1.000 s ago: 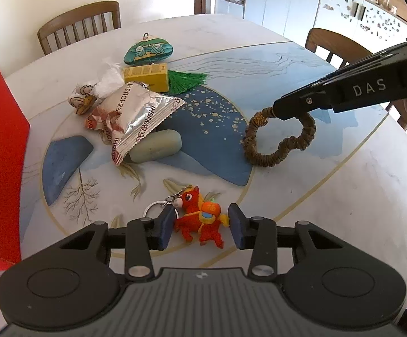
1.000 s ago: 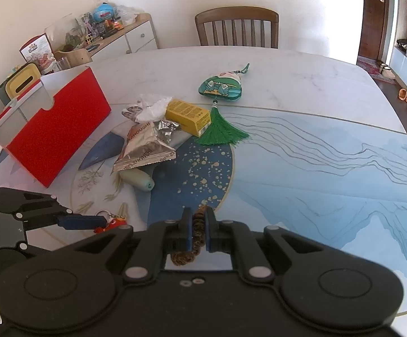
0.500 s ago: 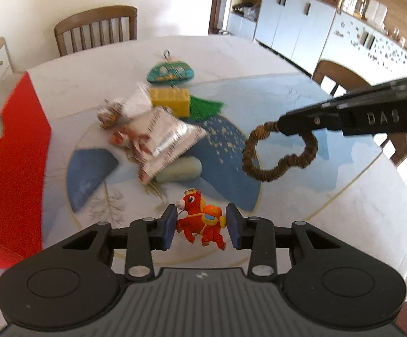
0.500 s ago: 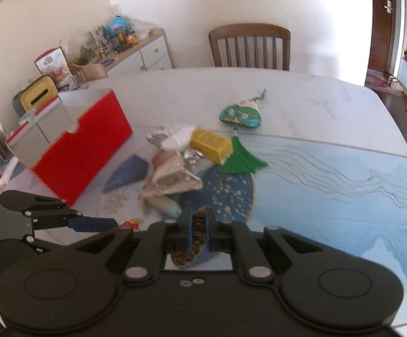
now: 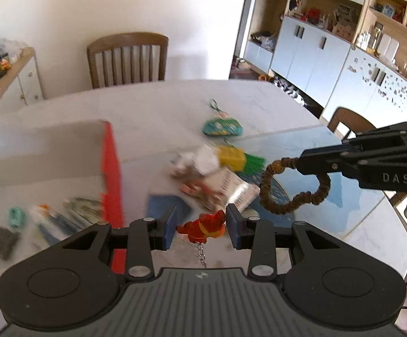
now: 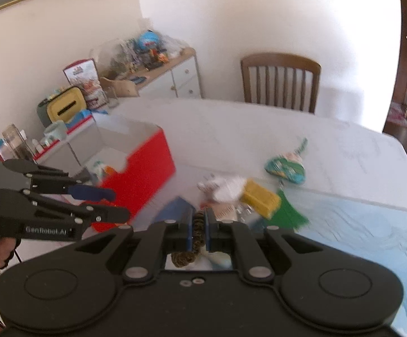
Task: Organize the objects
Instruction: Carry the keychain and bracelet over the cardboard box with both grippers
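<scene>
left tongs [image 5: 200, 230] clamped on red horse keychain [image 5: 203, 227] | right tongs [image 6: 200, 226] pinched shut on brown braided ring [image 5: 293, 188] | both lifted off surface [image 5: 158, 106] since a second ago, now beside red box [image 6: 144, 168] | drop-off looks next

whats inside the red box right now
Inside the red box the left wrist view shows a small teal item, a dark flat piece and blurred packets. Motion blur hides what they are, and the near wall covers the front floor.
</scene>
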The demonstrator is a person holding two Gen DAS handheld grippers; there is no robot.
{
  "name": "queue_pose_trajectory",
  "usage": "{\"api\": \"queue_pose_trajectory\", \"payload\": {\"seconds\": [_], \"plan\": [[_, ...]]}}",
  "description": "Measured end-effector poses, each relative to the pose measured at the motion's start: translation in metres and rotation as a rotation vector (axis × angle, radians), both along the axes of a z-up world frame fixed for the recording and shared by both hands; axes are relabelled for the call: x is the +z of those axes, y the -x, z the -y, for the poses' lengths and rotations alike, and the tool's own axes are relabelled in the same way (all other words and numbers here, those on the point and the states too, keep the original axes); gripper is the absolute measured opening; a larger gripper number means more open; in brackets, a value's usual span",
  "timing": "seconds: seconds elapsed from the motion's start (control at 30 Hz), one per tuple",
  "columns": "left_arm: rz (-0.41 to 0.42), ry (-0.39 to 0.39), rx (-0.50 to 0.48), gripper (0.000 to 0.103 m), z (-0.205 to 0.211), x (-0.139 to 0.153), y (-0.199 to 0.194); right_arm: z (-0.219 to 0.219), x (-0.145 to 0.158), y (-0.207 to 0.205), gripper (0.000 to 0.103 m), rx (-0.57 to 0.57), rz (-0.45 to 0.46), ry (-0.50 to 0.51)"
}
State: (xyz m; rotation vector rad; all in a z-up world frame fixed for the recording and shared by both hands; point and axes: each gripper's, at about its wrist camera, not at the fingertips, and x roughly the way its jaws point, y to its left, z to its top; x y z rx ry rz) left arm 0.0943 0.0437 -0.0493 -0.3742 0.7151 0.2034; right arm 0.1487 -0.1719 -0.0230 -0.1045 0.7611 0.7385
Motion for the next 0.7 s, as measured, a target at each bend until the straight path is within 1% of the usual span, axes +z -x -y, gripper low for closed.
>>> {"api": "queue_pose_trajectory", "payload": {"seconds": [0.17,0.33,0.5,0.7], "plan": [[0.026,-0.030,0.049,0.036,-0.040,0.017,0.018,-0.035,0.015,0.001,0.007,0.029,0.038,-0.016],[0.022,-0.069,0.107,0.036,-0.084,0.022,0.035,-0.080,0.025,0.001,0.007,0.073,0.068,-0.021],[0.000,-0.093,0.167,0.036,-0.127,0.017,0.049,-0.127,0.028,-0.002,0.007,0.116,0.084,-0.018],[-0.047,-0.105,0.222,0.036,-0.171,-0.002,0.060,-0.183,0.018,-0.005,0.007,0.172,0.047,-0.022]]}}
